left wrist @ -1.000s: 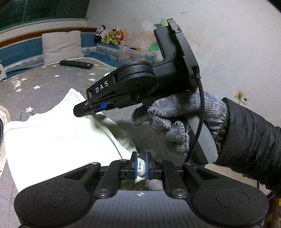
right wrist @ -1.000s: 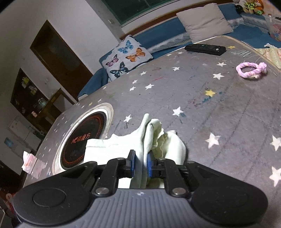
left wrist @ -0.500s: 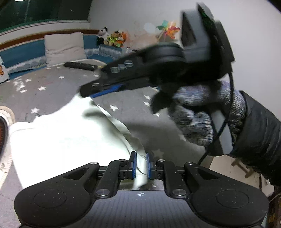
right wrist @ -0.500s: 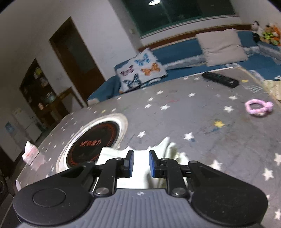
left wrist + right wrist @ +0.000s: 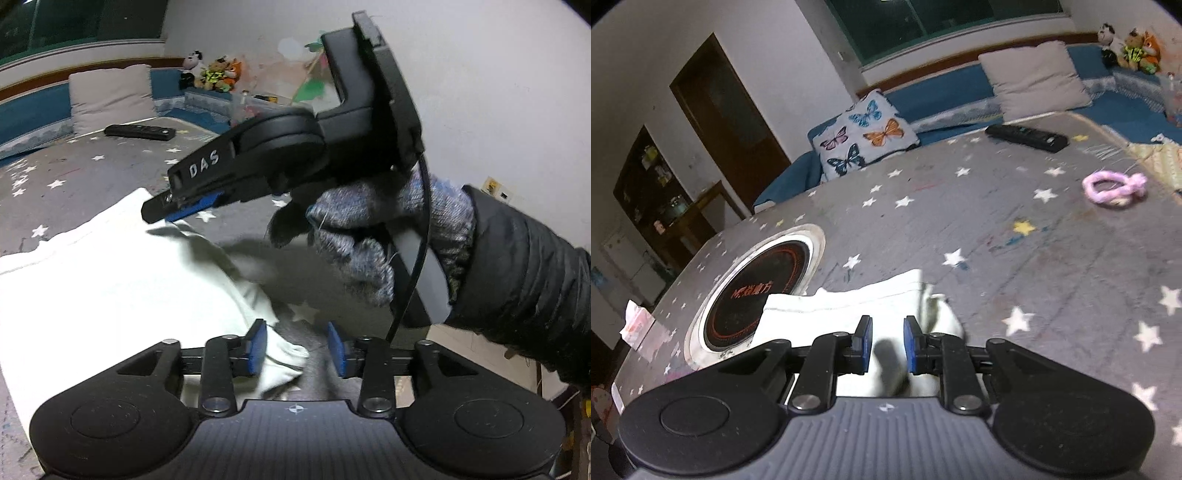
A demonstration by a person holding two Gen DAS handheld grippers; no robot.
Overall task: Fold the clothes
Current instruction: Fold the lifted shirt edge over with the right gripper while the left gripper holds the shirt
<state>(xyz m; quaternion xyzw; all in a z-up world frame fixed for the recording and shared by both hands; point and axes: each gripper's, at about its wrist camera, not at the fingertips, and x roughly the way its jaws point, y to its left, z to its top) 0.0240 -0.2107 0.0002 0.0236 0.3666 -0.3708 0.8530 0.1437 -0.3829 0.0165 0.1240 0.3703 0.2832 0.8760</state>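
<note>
Both claws stand parted and grip nothing: the left gripper (image 5: 297,350) hovers over a corner of the pale garment (image 5: 110,280), which spreads toward ten o'clock; the right gripper (image 5: 887,345) hangs above it. One fold looks laid flat on the star-print cover (image 5: 1015,229); further folds likely remain.

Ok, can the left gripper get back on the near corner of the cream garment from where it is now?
Probably yes. The left gripper is open and the cream garment has its corner lying between its blue pads. The right gripper hovers farther back, out of the way.
</note>
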